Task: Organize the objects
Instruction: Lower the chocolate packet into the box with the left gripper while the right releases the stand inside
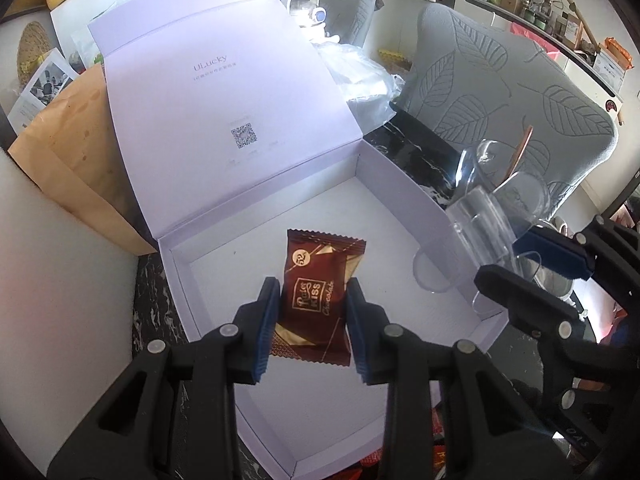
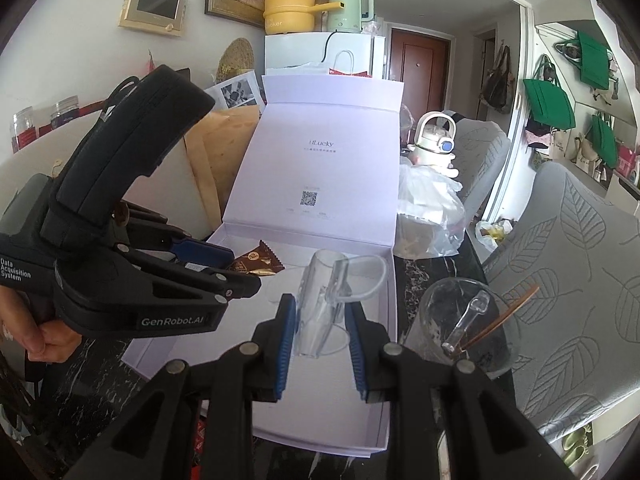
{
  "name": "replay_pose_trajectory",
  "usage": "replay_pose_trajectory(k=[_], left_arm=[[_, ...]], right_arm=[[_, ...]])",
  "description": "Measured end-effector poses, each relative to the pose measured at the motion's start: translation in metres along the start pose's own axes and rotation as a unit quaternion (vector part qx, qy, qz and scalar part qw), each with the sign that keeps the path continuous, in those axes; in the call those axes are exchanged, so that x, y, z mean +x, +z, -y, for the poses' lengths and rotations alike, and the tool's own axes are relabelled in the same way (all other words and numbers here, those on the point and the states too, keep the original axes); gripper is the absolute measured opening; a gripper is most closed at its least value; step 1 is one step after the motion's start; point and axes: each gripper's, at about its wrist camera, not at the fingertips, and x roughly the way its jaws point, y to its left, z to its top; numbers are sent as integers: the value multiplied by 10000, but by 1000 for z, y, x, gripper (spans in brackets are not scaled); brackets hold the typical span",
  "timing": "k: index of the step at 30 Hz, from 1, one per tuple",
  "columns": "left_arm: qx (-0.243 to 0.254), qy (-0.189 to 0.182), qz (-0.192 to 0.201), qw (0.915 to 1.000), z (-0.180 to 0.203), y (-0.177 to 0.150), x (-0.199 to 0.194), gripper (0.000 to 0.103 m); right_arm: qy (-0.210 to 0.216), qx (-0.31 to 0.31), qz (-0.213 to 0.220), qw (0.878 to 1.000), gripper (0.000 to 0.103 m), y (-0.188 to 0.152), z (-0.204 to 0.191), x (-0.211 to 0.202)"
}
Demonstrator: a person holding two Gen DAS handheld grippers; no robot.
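An open white gift box (image 1: 408,200) with its lid (image 1: 224,92) standing up sits on a dark marble table; it also shows in the right wrist view (image 2: 256,236). My left gripper (image 1: 312,300) is shut on a brown chocolate packet (image 1: 316,288) and holds it over the box floor; the packet also shows in the right wrist view (image 2: 256,262). My right gripper (image 2: 320,316) is shut on a clear glass mug (image 2: 320,300), tilted over the box's right side. The mug (image 1: 476,224) shows at the box's right wall in the left wrist view.
A glass jar (image 2: 460,324) with a small spoon and a brown stick stands right of the box. A brown paper bag (image 1: 68,152) leans left of the lid. A plastic bag (image 2: 428,208) lies behind. Grey leaf-patterned chairs (image 1: 520,92) stand at the table's right.
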Motion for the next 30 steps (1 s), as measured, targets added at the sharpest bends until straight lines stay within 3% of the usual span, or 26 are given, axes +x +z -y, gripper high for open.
replay_pose_trajectory(k=[7, 13, 17, 30], left_arm=[[-101, 0, -174, 9998, -16, 10, 25, 31], [-87, 294, -168, 9994, -24, 15, 46, 31], [-151, 150, -279, 9994, -29, 16, 60, 31], [-46, 249, -625, 9977, -34, 17, 89, 31]], right_arm=[[74, 154, -225, 9996, 25, -1, 8, 33], [27, 138, -373, 9992, 25, 0, 9, 59], [55, 166, -440, 9989, 25, 3, 11, 70], [110, 122, -792, 9967, 25, 7, 9, 103]])
